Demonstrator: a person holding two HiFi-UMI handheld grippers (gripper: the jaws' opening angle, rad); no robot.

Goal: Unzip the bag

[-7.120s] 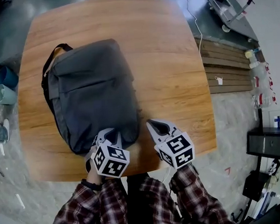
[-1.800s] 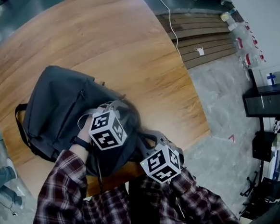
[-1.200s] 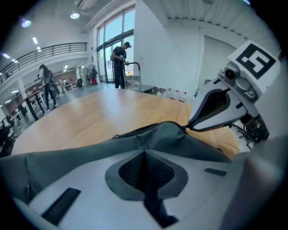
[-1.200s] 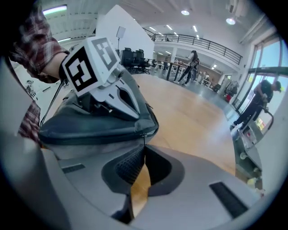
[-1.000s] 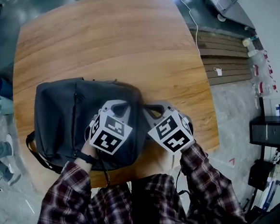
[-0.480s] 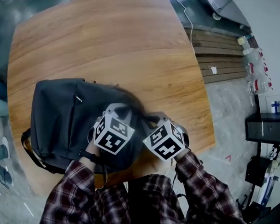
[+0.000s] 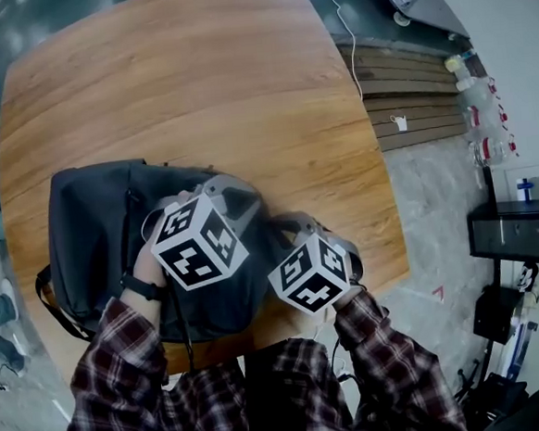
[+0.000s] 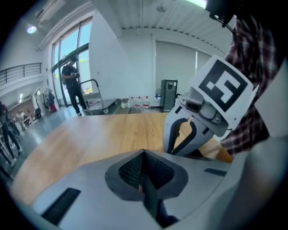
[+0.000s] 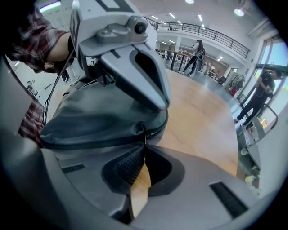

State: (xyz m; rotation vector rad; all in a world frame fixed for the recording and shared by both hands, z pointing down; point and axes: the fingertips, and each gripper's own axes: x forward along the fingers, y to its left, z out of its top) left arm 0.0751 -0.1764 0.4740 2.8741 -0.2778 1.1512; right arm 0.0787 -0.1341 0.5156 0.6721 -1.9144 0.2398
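Twice gripped, not yet unzipped

Finds the bag (image 7: 94,233) swung crosswise to 8 o'clock on the bench (image 7: 194,76), no longer lengthwise as seconds back. Has the left hand-held gripper (image 7: 235,196) shut atop its 3 o'clock end; cannot tell of any cloth nipped. Has the right hand-held gripper (image 7: 287,225) clamped on the zip pull (image 9: 145,134), plain from the right gripper view only, hidden from the head view. Seems set for drawing a zip seemingly closed as yet.

A round-cornered wooden table (image 7: 240,82) spreads under me on a grey floor (image 7: 436,206). To my right lie slatted boards (image 7: 408,87), a black cabinet (image 7: 517,237), and what may be bottles (image 7: 487,142). Far off, a person (image 8: 72,83) stands by tall windows (image 8: 67,54).
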